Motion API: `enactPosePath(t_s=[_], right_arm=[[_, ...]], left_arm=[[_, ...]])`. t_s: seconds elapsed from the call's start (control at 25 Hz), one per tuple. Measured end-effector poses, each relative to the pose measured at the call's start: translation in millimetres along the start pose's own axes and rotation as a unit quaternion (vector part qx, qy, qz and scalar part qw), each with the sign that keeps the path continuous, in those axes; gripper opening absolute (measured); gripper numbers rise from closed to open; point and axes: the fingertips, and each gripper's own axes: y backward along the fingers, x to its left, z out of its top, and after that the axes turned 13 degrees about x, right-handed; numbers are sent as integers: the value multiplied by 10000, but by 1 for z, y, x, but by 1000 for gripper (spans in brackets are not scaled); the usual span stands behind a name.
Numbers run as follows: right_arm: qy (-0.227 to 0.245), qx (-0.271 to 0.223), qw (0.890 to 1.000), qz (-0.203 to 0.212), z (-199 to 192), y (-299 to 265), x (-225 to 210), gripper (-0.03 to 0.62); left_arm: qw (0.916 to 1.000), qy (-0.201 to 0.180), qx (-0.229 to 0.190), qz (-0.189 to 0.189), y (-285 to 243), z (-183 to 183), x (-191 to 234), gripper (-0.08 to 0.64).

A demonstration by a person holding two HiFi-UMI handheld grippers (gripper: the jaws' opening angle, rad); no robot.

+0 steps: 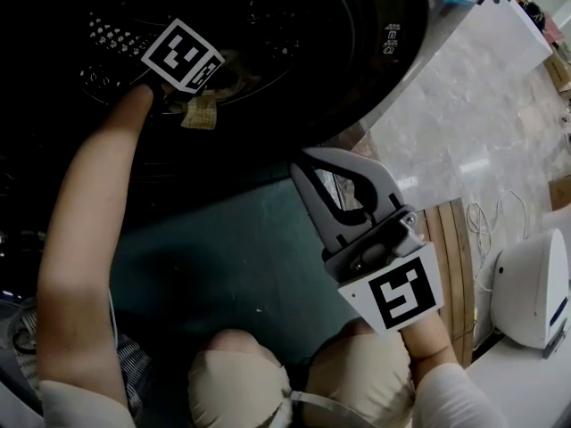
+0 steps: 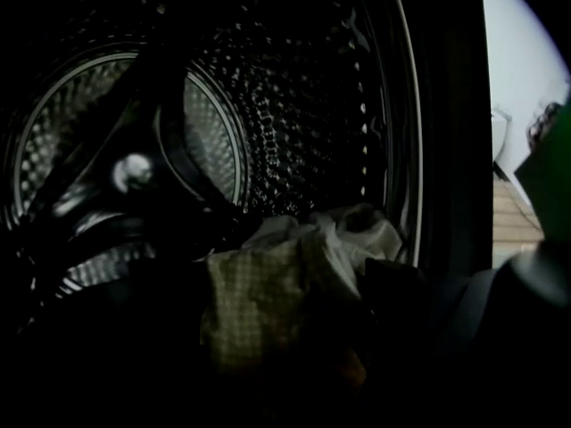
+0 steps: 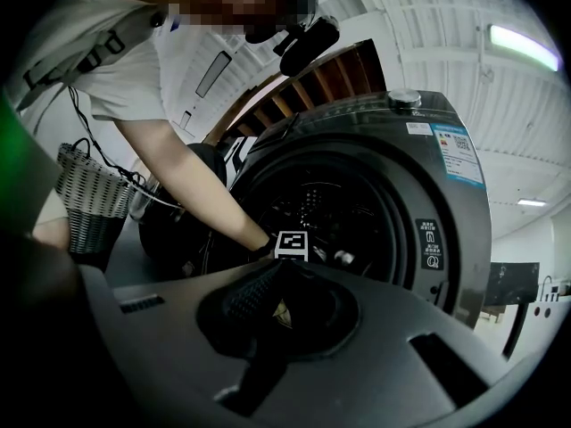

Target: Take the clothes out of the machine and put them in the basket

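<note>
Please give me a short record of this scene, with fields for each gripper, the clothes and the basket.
left gripper: reaches inside the washing machine drum, close to the clothes; too dark to tell how its fingers stand
right gripper: outside the drum opening, fingers together, holding nothing
clothes: a checked cloth and a white cloth lie low in the drum
basket: woven, apart from the machine; contents not visible
</note>
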Motion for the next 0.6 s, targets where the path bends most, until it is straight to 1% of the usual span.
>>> enactPosePath(t_s=[0.08, 0.16, 0.44, 0.6], right_arm=[[7, 19, 10000, -23, -2, 1, -2, 14], [9, 47, 10000, -36, -5, 2, -3, 14], [28, 156, 9999, -69, -12, 5, -7, 14], [28, 214, 9997, -92, -16, 8, -9, 14]], left_arm=[[9996, -191, 183, 82, -9, -4, 2, 538], [9992, -253, 299, 74, -16, -5, 2, 538], [9989, -100, 465, -31, -40, -12, 1, 537], [9969, -49, 749, -251, -51, -17, -3, 522]])
